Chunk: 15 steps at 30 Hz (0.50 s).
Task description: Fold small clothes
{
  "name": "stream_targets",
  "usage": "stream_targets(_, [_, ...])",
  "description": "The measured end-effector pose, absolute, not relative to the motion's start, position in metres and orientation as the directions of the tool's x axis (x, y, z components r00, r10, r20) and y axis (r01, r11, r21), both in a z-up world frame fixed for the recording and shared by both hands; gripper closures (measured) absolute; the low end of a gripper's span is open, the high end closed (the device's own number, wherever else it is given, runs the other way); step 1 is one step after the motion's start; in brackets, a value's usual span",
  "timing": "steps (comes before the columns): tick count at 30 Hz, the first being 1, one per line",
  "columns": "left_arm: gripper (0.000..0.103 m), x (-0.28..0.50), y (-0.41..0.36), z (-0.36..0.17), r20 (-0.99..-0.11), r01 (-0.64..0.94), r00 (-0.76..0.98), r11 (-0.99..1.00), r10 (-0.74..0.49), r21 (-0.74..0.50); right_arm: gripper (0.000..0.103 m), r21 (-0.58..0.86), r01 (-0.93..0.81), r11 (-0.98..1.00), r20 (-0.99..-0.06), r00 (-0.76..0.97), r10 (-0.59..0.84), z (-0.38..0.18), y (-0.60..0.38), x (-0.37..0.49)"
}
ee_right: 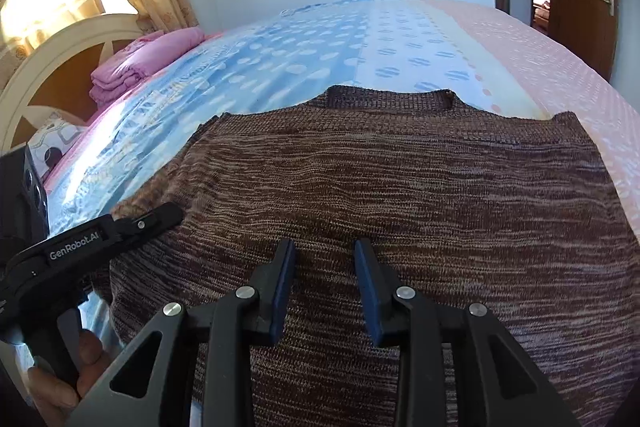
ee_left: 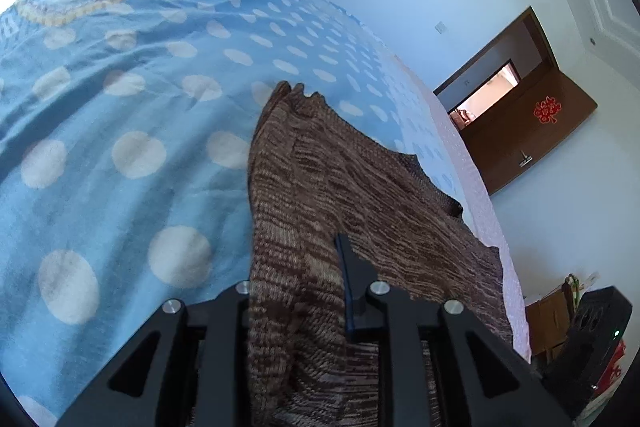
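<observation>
Clamped on a bunched fold of the brown knit sweater (ee_left: pixel 320 195), the left gripper (ee_left: pixel 304 287) shows one blue-padded finger (ee_left: pixel 348 267) in its own wrist view; the other finger is buried under the knit. From the jaws the sweater runs away across a blue bedcover with white polka dots (ee_left: pixel 120 147), its far edge ragged against the dots. Faint lettering near the top of the cover is too blurred to read. Beyond the bed, a brown door (ee_left: pixel 540 131) bears a red paper ornament (ee_left: pixel 547 111).

Seen from the right wrist, the right gripper (ee_right: pixel 325 287) hangs over the sweater (ee_right: pixel 400 195) with its jaws parted, nothing between the blue pads (ee_right: pixel 282 287). The sweater lies spread flat on the bed, collar at the far side. At the left, the left gripper (ee_right: pixel 160 213), printed "GenRobot.AI", bites the sweater's near left edge, a hand (ee_right: pixel 76 375) on its grip. Folded pink bedding (ee_right: pixel 136 67) sits by the white headboard (ee_right: pixel 60 59).
</observation>
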<state>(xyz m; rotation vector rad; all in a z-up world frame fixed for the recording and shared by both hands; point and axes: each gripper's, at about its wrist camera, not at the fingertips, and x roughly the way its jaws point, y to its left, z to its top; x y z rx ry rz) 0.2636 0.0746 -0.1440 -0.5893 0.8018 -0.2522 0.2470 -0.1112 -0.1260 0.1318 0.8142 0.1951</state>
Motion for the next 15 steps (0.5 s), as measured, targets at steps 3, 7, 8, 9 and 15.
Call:
stream_targets(3, [0.081, 0.258, 0.055, -0.127, -0.591, 0.059, 0.710, 0.869, -0.383, -0.492, 0.070, 0.256, -0.131, 0.958, -0.671, 0.689, 0.274, -0.112, -0.130, 0.243])
stream_targets(7, [0.081, 0.253, 0.019, -0.108, -0.578, 0.150, 0.743, 0.926, -0.338, -0.348, 0.049, 0.370, -0.150, 0.917, -0.623, 0.692, 0.364, -0.093, -0.153, 0.250])
stream_targets(8, [0.081, 0.252, 0.007, -0.106, -0.577, 0.178, 0.746, 0.935, -0.332, -0.308, 0.046, 0.395, -0.164, 0.904, -0.613, 0.685, 0.392, -0.088, -0.156, 0.255])
stream_targets(9, [0.081, 0.251, -0.001, -0.106, -0.575, 0.198, 0.749, 0.939, -0.330, -0.282, 0.045, 0.416, -0.179, 0.892, -0.607, 0.676, 0.418, -0.084, -0.157, 0.259])
stream_targets(15, [0.081, 0.253, -0.014, -0.110, -0.583, 0.226, 0.743, 0.944, -0.328, -0.242, 0.041, 0.426, -0.302, 0.853, -0.655, 0.547, 0.521, -0.072, -0.130, 0.311])
